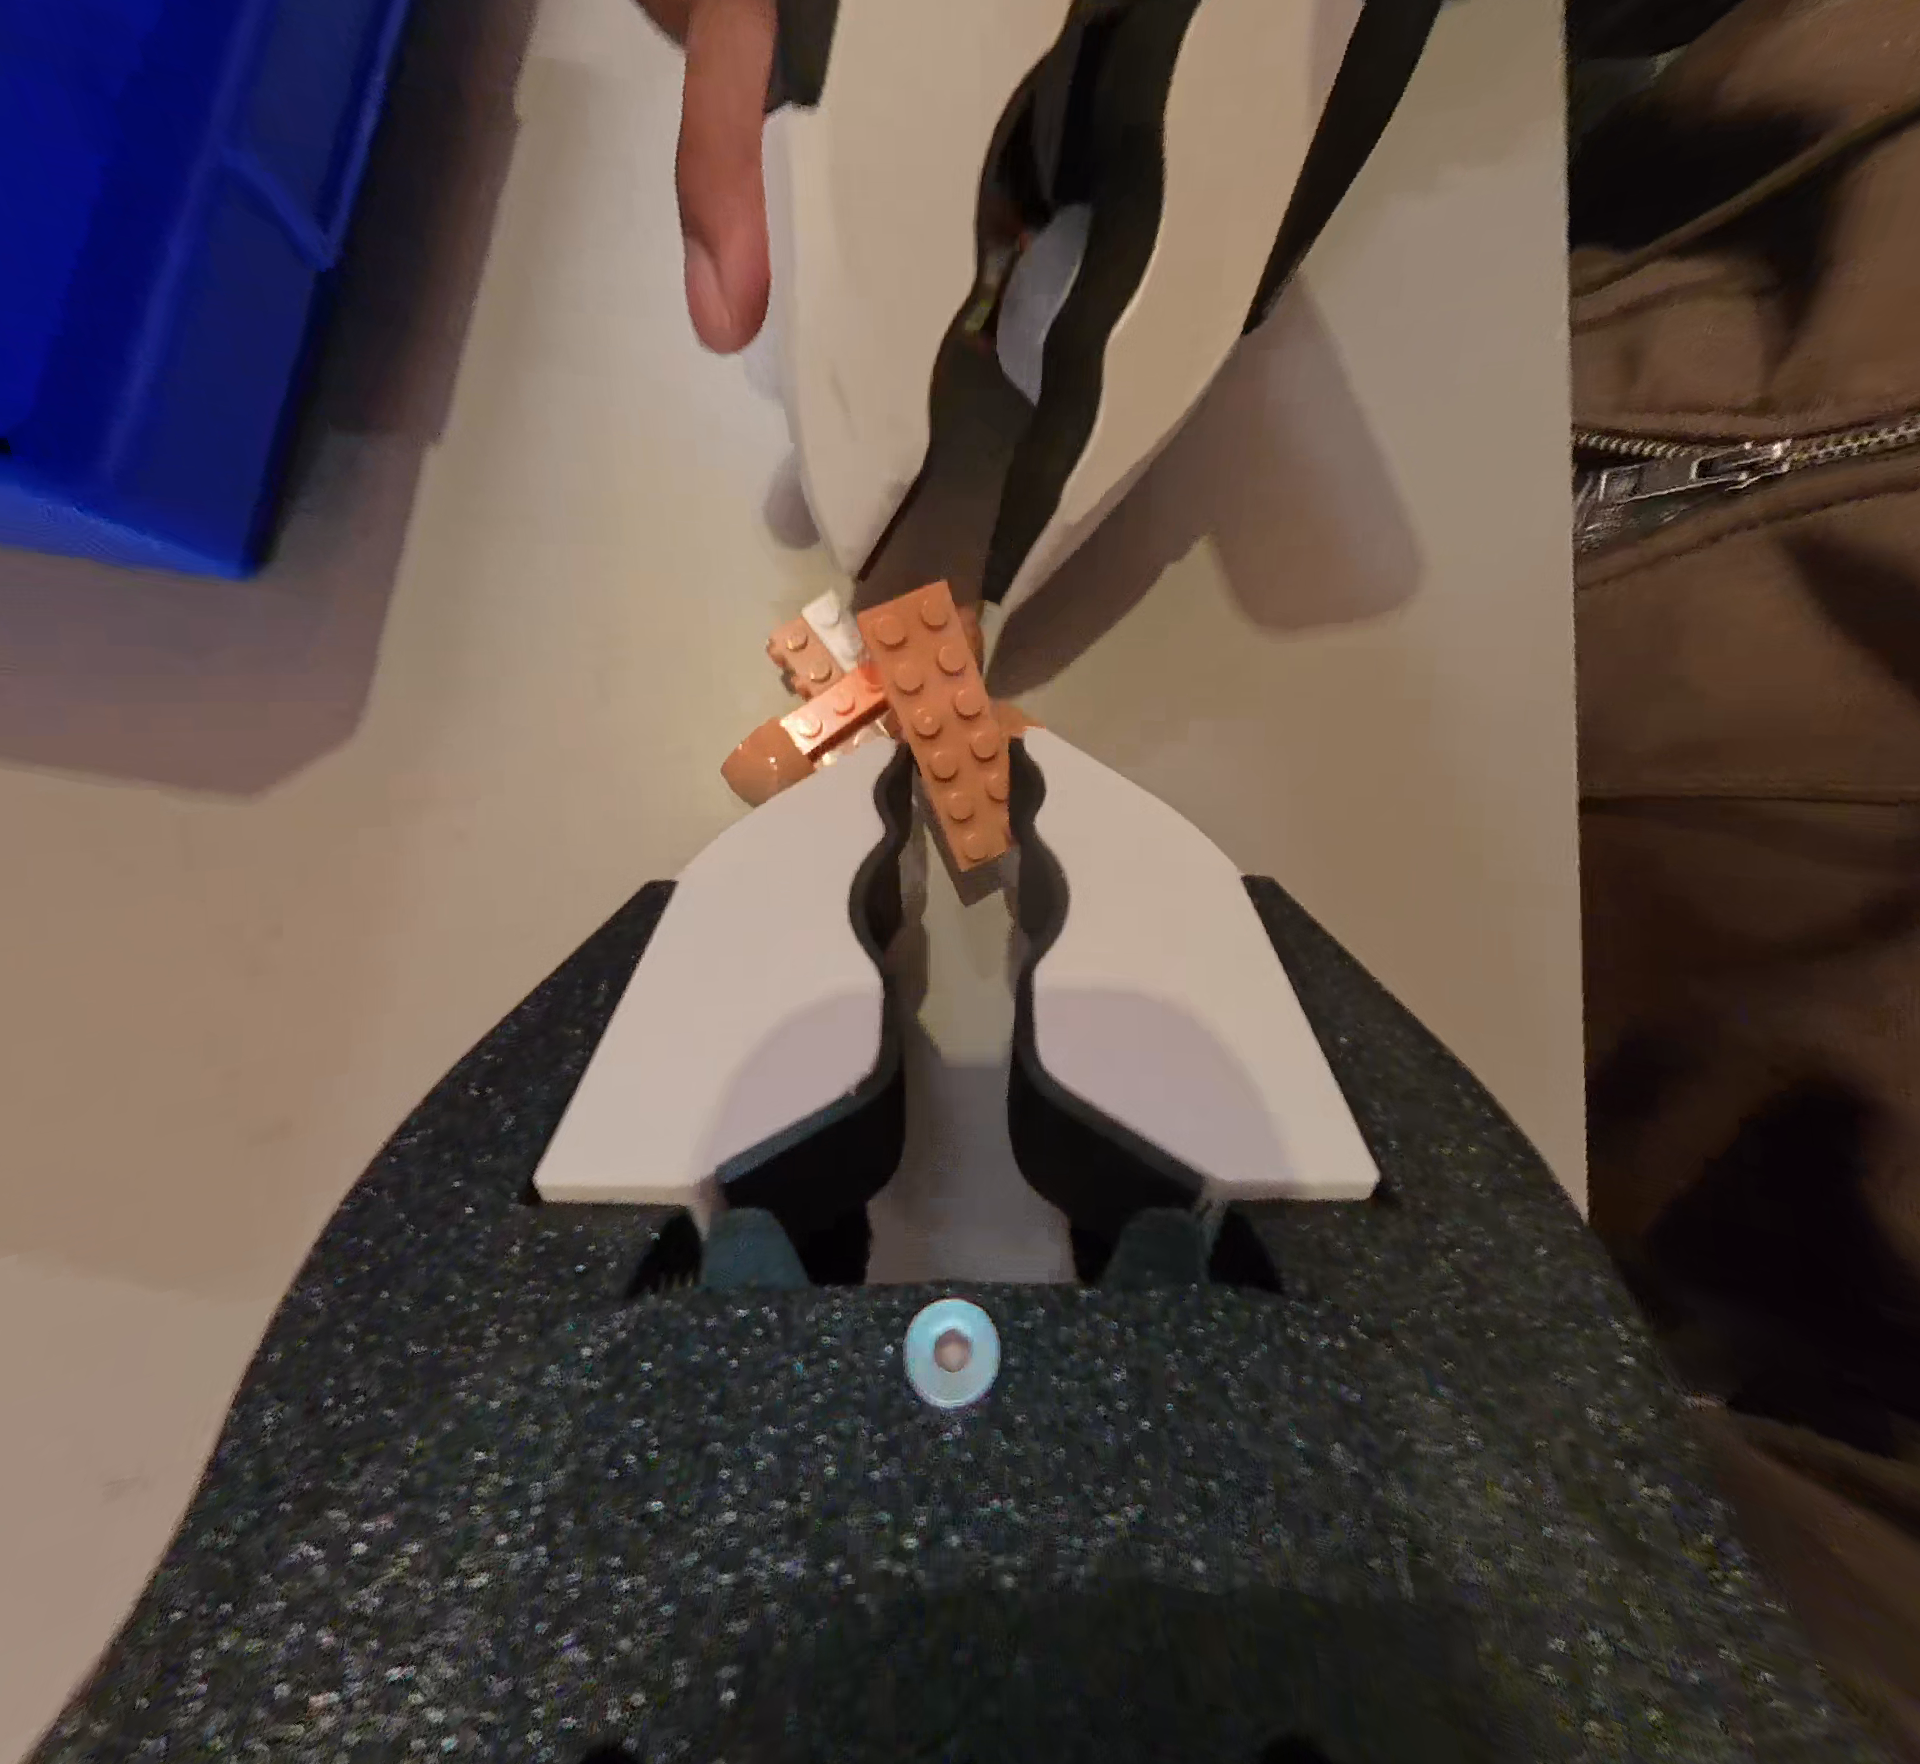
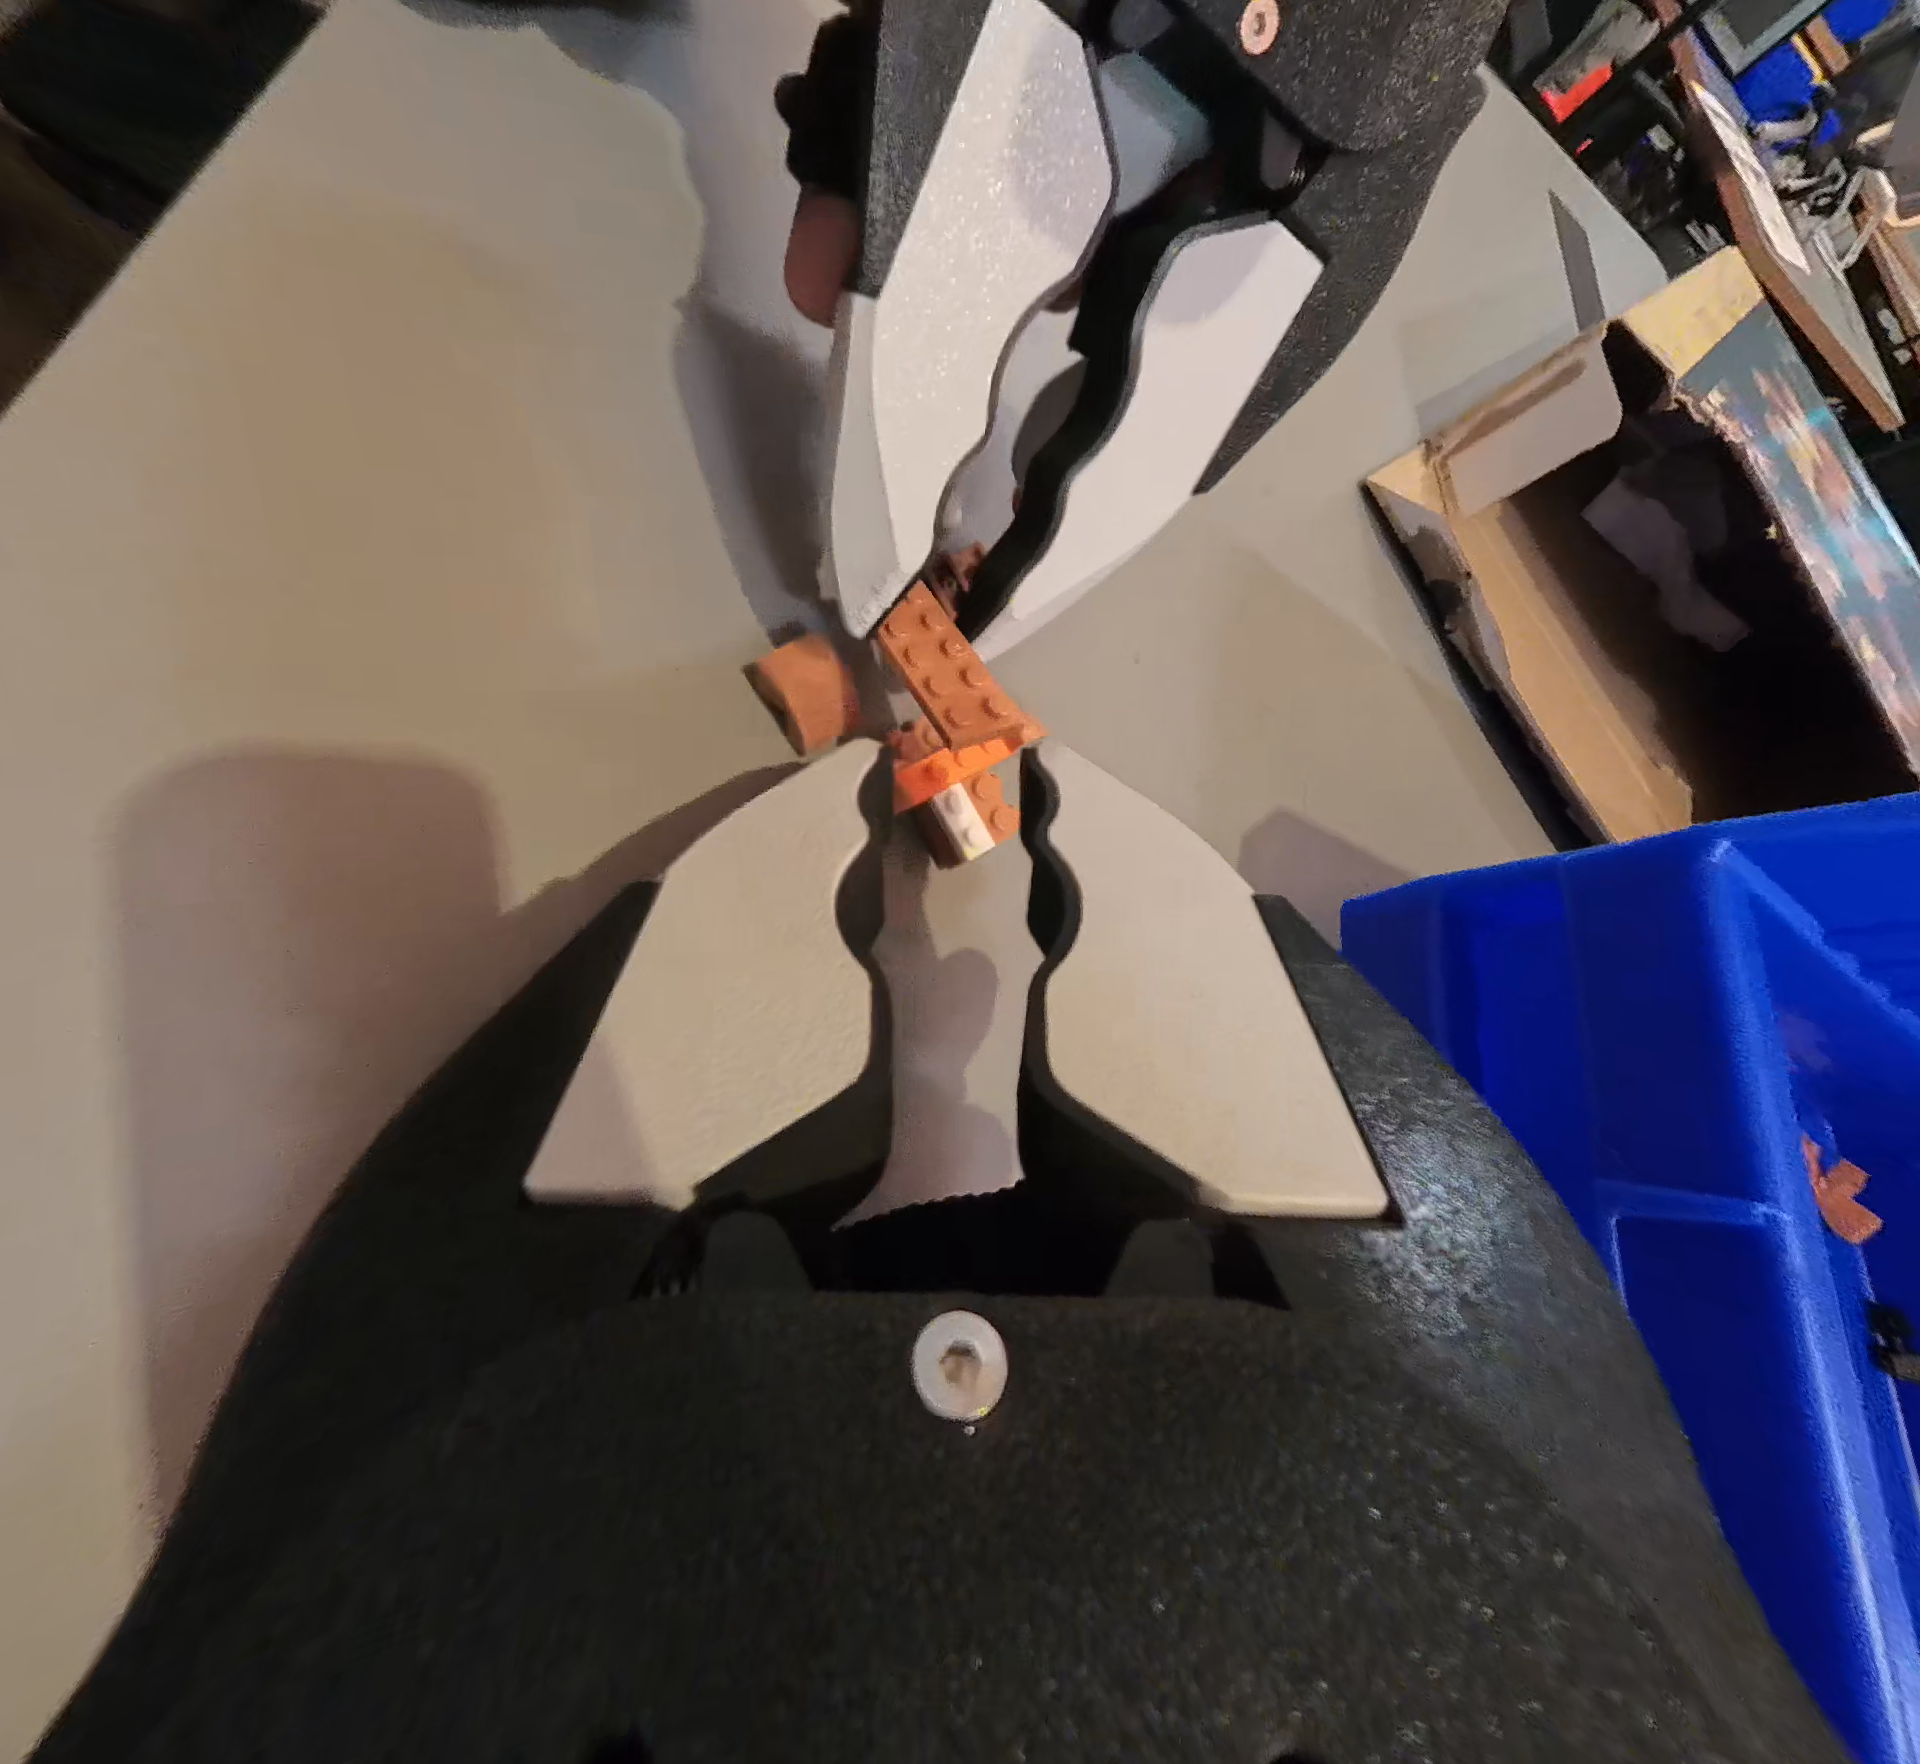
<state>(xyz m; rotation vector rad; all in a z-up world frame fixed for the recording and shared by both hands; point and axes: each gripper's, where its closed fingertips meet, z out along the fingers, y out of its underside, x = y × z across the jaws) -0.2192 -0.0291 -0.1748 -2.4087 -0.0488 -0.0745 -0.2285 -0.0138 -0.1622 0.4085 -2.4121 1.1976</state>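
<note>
Both grippers brought tip to tip over the pale table (image 1: pixel 540 883), sharing one small orange brick model (image 1: pixel 894 727). Left gripper (image 1: pixel 961 779) narrowed to a slim gap, its wavy black-lined fingers (image 1: pixel 790 966) pinching the near end of a long studded orange plate (image 1: pixel 940 738) that runs slantwise out from between the tips. Right gripper (image 1: pixel 935 587) coming in from the opposite side, also nearly closed, tips clamped on the far end of the same model. Crosswise on the plate, a shorter orange piece with a rounded tan end (image 1: pixel 764 764) sticking out to the left, and a bit of white (image 1: pixel 831 618) among the studs behind. In the right wrist view, the model (image 2: pixel 951 727) again bridging the two tool tips: right gripper (image 2: pixel 956 779) holding the stubby end with its white block (image 2: pixel 966 821) and bright orange piece, left gripper (image 2: pixel 920 597) gripping the far end of the brown-orange plate, the tan round part (image 2: pixel 800 691) jutting off to the side. Model held clear above the surface, shadows of both tools lying beneath. Blue plastic bin (image 1: pixel 166 187) on the table just beside the right gripper, an open cardboard box (image 2: pixel 1621 571) beyond the table's far edge. A bare finger (image 1: pixel 722 187) pointing along the right tool; a brown zipped jacket (image 1: pixel 1745 623) at the table's edge.
</note>
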